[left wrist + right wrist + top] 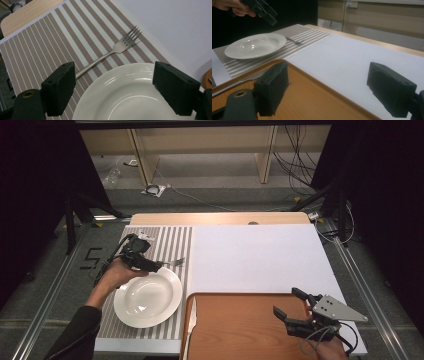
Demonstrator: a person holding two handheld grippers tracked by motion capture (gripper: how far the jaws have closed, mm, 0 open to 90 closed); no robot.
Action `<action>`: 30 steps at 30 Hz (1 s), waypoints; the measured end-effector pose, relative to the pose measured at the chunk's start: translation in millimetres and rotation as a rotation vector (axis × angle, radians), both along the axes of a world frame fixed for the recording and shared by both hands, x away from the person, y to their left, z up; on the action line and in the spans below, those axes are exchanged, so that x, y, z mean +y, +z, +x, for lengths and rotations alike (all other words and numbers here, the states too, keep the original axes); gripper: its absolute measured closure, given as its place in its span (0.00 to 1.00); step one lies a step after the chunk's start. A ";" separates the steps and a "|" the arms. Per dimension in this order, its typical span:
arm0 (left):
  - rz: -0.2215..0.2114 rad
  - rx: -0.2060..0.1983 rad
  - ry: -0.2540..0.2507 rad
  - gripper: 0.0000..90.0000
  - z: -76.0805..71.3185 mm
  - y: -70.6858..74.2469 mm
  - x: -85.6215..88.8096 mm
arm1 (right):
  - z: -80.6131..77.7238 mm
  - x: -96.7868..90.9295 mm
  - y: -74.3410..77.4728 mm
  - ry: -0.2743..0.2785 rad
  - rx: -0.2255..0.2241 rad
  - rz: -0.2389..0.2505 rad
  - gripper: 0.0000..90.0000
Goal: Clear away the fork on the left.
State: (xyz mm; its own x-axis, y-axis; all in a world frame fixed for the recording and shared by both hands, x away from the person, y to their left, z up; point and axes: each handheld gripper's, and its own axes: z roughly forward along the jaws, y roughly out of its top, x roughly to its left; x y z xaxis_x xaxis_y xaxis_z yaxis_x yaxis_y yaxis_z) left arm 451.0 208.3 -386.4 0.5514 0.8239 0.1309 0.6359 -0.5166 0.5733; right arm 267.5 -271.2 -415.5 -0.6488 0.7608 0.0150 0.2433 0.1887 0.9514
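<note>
the left gripper [113, 85] hangs with its jaws spread wide over the far rim of the white plate [147, 297], at the left of the high view. just past that rim a metal fork [110, 53] lies flat on the striped placemat [50, 45], tines toward the upper right of the left gripper view, its handle running down behind the left jaw. whether the handle touches the plate's edge i can't tell.

the fork looks stiff, thin and light, and its smooth steel will likely be slippery between flat pads. lying so low on the mat, it gives little to pinch; the narrow neck or mid-handle, taken across its width, seems the best hold. the plate sits close, so a jaw could knock it.

the right gripper [300, 312], also spread and holding nothing, hovers over the brown tray [235, 330] at the lower right of the high view, well apart from the fork.
</note>
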 end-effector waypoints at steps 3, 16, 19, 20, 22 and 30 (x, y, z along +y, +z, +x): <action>0.010 0.021 0.001 0.21 11.1 -2.8 -0.2 | 0.5 0.0 -0.9 0.003 -0.004 0.002 0.20; 0.054 0.099 -0.008 0.21 50.0 -22.1 1.0 | 1.0 -0.8 -1.4 0.002 0.000 0.017 0.20; 0.048 0.119 0.003 0.22 57.9 -27.0 3.8 | 1.5 -0.8 -2.1 0.003 0.001 0.019 0.20; 0.051 0.128 0.002 0.22 60.4 -28.4 4.4 | 1.5 -1.1 -1.9 0.003 0.003 0.018 0.20; 0.055 0.138 0.003 0.22 65.0 -30.9 4.9 | 1.9 -1.3 -2.0 0.003 0.003 0.022 0.20; 0.095 0.167 -0.009 0.23 77.8 -39.1 1.7 | 1.8 -2.0 -2.3 0.004 0.006 0.021 0.20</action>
State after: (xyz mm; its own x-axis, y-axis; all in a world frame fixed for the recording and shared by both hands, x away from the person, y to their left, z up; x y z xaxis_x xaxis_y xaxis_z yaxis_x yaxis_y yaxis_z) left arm 528.9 210.0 -425.5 0.5792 0.8072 0.1141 0.7133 -0.5696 0.4084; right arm 269.4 -273.2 -417.8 -0.6518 0.7576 0.0352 0.2483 0.1693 0.9538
